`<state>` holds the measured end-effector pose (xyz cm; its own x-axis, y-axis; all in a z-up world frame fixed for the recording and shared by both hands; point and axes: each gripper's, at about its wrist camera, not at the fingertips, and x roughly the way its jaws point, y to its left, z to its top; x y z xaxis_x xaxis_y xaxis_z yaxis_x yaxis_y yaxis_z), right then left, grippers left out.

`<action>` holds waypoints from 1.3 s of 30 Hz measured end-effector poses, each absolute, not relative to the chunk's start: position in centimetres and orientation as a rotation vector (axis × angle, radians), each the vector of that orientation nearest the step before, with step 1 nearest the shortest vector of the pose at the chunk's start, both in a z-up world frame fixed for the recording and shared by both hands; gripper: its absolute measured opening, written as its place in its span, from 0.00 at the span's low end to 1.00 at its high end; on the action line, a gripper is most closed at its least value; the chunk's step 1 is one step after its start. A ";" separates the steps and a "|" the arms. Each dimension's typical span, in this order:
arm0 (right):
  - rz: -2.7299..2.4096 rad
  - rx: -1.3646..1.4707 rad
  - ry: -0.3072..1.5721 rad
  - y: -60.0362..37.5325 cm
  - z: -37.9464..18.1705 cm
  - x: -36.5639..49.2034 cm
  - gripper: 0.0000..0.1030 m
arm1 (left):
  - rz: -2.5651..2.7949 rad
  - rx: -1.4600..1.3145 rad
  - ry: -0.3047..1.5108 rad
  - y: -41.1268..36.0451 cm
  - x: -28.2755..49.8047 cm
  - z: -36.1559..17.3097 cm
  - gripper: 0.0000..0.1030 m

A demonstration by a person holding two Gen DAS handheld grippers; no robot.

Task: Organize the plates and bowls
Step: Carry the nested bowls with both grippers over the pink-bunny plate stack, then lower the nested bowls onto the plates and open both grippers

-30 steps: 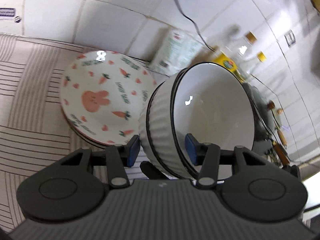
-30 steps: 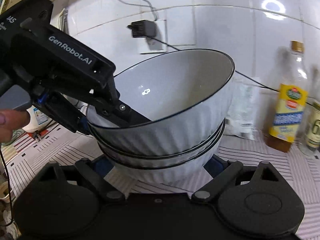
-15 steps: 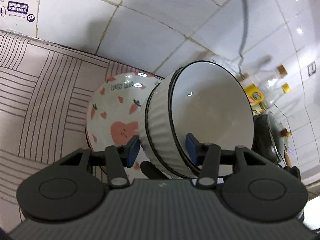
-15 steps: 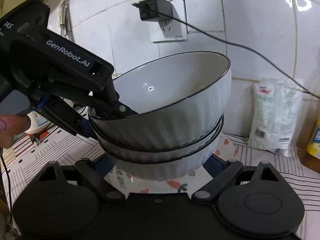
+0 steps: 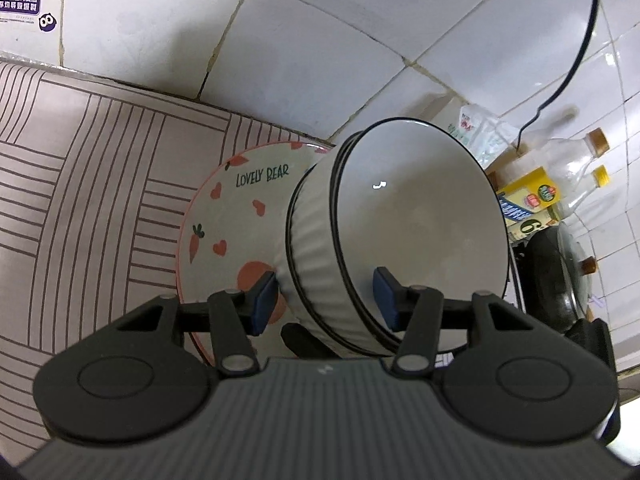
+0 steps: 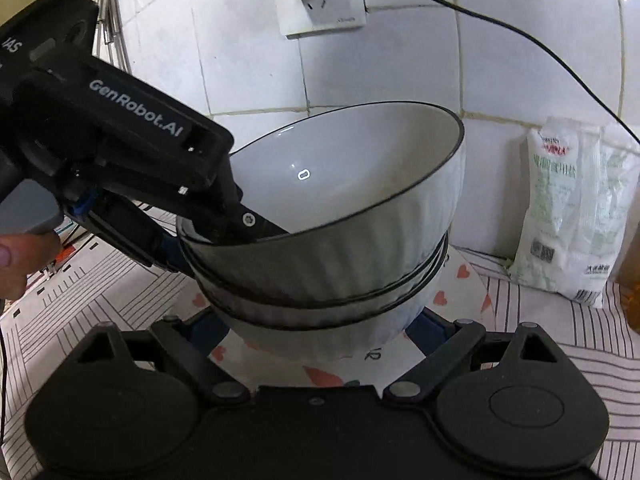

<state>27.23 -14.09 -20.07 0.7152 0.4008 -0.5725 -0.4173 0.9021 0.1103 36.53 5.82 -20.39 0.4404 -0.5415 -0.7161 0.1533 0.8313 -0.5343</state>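
- The left gripper (image 5: 325, 300) is clamped on the wall of the stack of white ribbed bowls (image 5: 400, 232): one blue pad (image 5: 262, 300) presses the ribbed outside, and the other pad (image 5: 386, 296) sits inside the top bowl.
- In the right wrist view the same left gripper (image 6: 224, 236) comes in from the left, one finger reaching over the dark rim into the top bowl; a bare thumb (image 6: 18, 256) shows at the left edge.
- The right gripper (image 6: 316, 332) has its fingers spread wide to either side of the lowest bowl of the stack of white ribbed bowls (image 6: 340, 248). Whether its pads touch the bowl cannot be told, as the tips are hidden behind it.
- The stack, at least three bowls nested with dark rims, is over the cartoon plate (image 5: 232, 216), which is marked "LOVELY BEAR" with carrots and hearts. Whether the lowest bowl rests on the plate cannot be told.
- The plate lies on the striped tablecloth (image 5: 92, 168), close to the tiled wall (image 5: 280, 40).
- To the right of the bowls, a white plastic bag (image 6: 576, 216) leans against the wall, and a black cable (image 6: 520, 36) runs from the wall socket (image 6: 320, 8) above.
- Far right in the left wrist view stand bottles (image 5: 560, 168) and a dark pan (image 5: 560, 276).
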 end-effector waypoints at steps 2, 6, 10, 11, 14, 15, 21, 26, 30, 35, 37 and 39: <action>0.447 -0.013 0.643 -14.2 -20.4 27.4 0.93 | -0.433 -0.421 1.037 5.4 36.6 -20.7 0.49; 0.441 -0.020 0.658 -14.3 -21.2 27.5 0.93 | -0.422 -0.401 1.028 4.9 36.2 -21.1 0.49; 0.440 -0.020 0.655 -14.4 -21.2 27.4 0.93 | -0.402 -0.417 1.010 4.8 35.8 -21.2 0.50; 0.438 -0.021 0.654 -14.4 -21.3 27.4 0.93 | -0.397 -0.422 1.006 4.9 35.7 -21.2 0.50; 0.433 -0.025 0.662 -14.4 -21.3 27.4 0.93 | -0.376 -0.418 0.989 4.8 35.3 -21.1 0.50; 0.429 -0.022 0.667 -14.3 -21.2 27.3 0.93 | -0.365 -0.407 0.980 4.7 35.0 -20.9 0.50; 0.384 -0.024 0.699 -14.5 -20.2 25.6 0.92 | -0.295 -0.352 0.914 4.2 33.4 -19.5 0.52; 0.314 0.022 0.676 -15.4 -18.5 23.3 0.92 | -0.249 -0.299 0.849 4.6 30.9 -17.9 0.61; 0.244 0.059 0.695 -15.9 -17.2 22.0 0.93 | -0.238 -0.281 0.815 5.3 28.4 -15.9 0.63; 0.136 0.068 0.757 -15.9 -15.9 19.8 0.93 | -0.228 -0.250 0.779 6.5 25.4 -13.4 0.70; 0.086 0.075 0.768 -16.3 -15.5 18.9 0.93 | -0.215 -0.238 0.780 7.0 24.2 -12.8 0.71; 0.067 0.085 0.792 -16.5 -14.8 18.3 0.93 | -0.197 -0.222 0.794 7.4 23.4 -12.5 0.72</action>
<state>18.34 -16.54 -14.79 0.7006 0.0917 -0.7077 -0.0281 0.9945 0.1010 23.37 7.39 -12.54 0.6846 -0.2575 -0.6819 0.0917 0.9585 -0.2699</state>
